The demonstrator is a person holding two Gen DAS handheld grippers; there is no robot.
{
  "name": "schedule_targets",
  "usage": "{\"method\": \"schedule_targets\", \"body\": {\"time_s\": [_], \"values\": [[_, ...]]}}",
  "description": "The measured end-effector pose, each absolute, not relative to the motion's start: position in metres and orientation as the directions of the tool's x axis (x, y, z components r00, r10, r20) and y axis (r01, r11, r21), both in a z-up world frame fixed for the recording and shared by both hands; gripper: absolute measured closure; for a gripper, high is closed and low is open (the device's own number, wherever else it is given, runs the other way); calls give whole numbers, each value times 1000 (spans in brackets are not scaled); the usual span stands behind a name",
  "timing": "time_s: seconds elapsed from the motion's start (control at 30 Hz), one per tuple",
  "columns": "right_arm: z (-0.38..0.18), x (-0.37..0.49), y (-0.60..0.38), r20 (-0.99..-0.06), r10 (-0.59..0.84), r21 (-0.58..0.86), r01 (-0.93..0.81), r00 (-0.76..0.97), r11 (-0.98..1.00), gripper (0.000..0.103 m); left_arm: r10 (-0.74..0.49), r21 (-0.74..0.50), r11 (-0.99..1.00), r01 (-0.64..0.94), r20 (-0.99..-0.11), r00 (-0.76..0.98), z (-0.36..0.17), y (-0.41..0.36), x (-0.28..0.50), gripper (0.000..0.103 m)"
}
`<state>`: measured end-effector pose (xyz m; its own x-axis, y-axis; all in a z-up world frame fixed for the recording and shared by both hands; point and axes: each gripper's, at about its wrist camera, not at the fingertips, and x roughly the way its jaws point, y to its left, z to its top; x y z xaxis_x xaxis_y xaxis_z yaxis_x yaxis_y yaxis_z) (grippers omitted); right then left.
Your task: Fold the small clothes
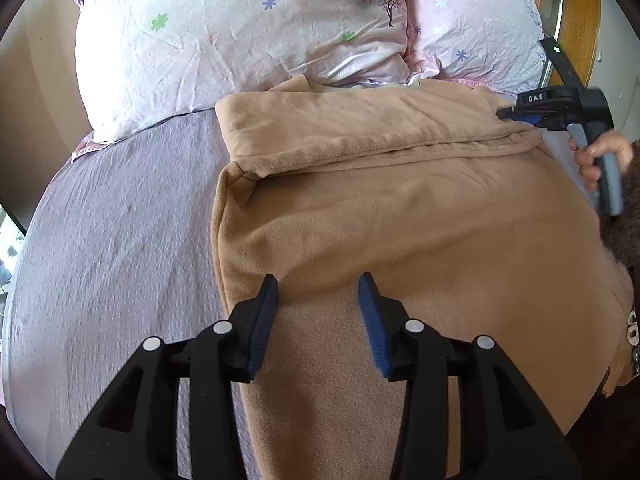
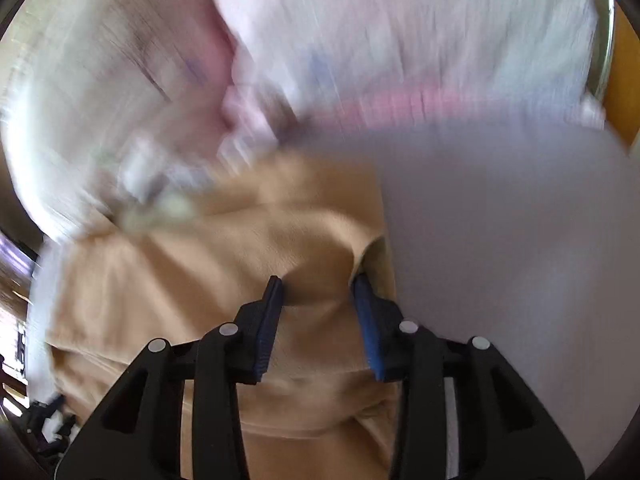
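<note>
Two grippers work over one tan fleece garment [image 1: 400,208] spread on a lavender bedspread [image 1: 120,240], with two floral pillows [image 1: 240,32] at the head of the bed.

Starting at the left, the left gripper [image 1: 318,284] hovers with its jaws wide apart and nothing between them, just over the near left part of the cloth, close to its rounded left edge. That edge sits thick and puffy, which suggests more than one layer there. Further up, a band of the garment already lies folded over itself [image 1: 360,128], its hem running across toward the right.

At the far right end of that band, the right gripper [image 1: 504,114] reaches in, held by a hand [image 1: 600,156]. Its own view is badly blurred, but the fingers stand apart, straddling a raised hump of fleece [image 2: 316,280] without pinching it; the jaws are not closed on it.

My judgement: the fabric is soft, light and limp, with a grippy nap, so it should not slip but will sag and drag. Corners or the doubled hem look like the best holds, pinching all layers together.
</note>
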<state>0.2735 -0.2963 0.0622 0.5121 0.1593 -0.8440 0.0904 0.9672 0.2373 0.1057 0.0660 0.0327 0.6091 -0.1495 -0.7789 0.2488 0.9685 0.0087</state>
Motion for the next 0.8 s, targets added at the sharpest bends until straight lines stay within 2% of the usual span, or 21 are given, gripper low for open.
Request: {"method": "schedule_targets", "body": {"time_s": [0.03,0.1,0.13,0.17,0.23,0.37,0.43,0.57,0.63,0.8], "values": [[68,267,-302,-843,194,281,103,501,954,64,-166,-16,969,246,-779,604,35,70,104,61],[86,240,-306,-795,295,374,45,530,926,64,-274,-136,955,263,-745,608,46,86,89,61],[100,213,-309,-757,361,413,-30,545,910,57,-323,-184,942,279,-719,615,52,94,80,60],[107,196,-310,-735,397,432,-71,550,899,41,-384,-243,921,304,-690,613,58,105,68,59],[122,139,-317,-668,512,485,-205,540,850,26,-470,-322,882,344,-647,600,64,122,46,51],[129,37,-334,-620,603,512,-324,502,796,24,-637,-486,770,414,-532,558,61,165,-13,46],[118,-12,-349,-622,613,524,-322,487,788,24,-648,-517,757,400,-515,560,55,184,-36,44],[76,-58,-374,-677,596,577,-191,432,794,24,-636,-544,765,346,-551,540,29,206,-78,44],[53,-57,-378,-695,600,597,-147,397,789,24,-641,-555,762,334,-571,514,16,204,-82,40],[18,-42,-361,-641,695,681,-175,325,711,24,-652,-582,754,305,-606,456,-19,184,-60,40]]}}
